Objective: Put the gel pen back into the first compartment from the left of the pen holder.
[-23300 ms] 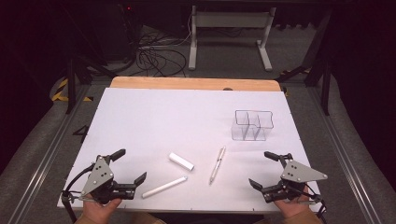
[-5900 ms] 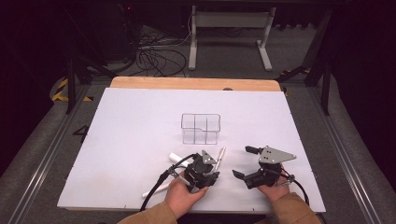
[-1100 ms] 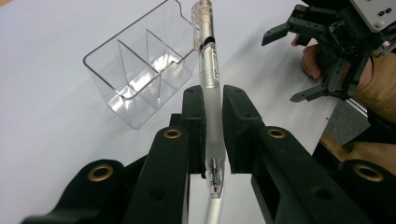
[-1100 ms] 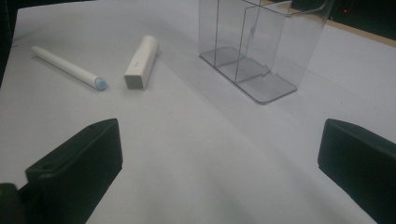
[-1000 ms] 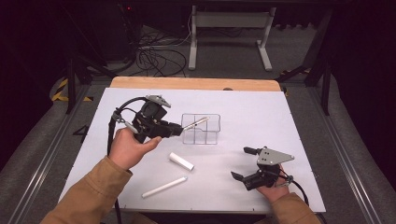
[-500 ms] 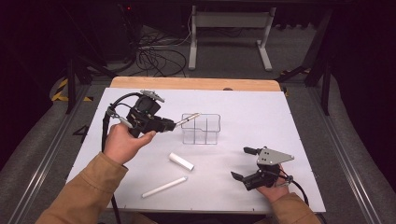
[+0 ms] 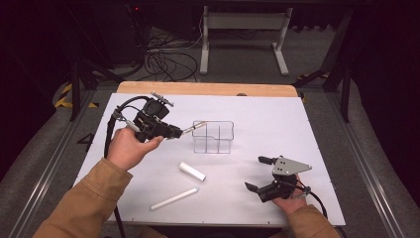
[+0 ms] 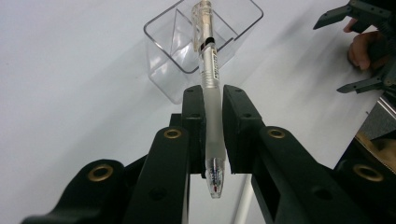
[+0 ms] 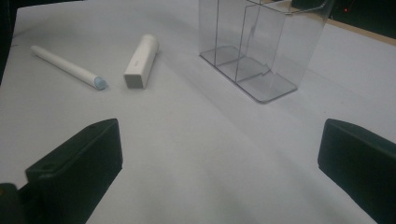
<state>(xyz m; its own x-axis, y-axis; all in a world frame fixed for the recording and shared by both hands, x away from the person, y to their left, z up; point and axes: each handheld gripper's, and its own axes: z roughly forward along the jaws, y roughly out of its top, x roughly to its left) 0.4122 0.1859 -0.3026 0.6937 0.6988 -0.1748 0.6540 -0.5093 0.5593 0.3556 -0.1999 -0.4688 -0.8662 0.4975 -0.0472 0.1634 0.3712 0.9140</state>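
My left gripper is shut on a clear pen, held raised at the table's left. The pen's far end reaches over the left rim of the clear divided organizer. My right gripper rests open on the table at the front right, nothing between its jaws. A long white marker and a short white cap-like tube lie on the white table in front of the organizer.
The white tabletop has a wooden strip along its far edge. Beyond it are cables and a stand's legs on the dark floor. A cable trails from the left gripper.
The left hand has shifted slightly, drawing the pen a little left so that its end now sits at the organizer's left rim. The right gripper has stayed put.
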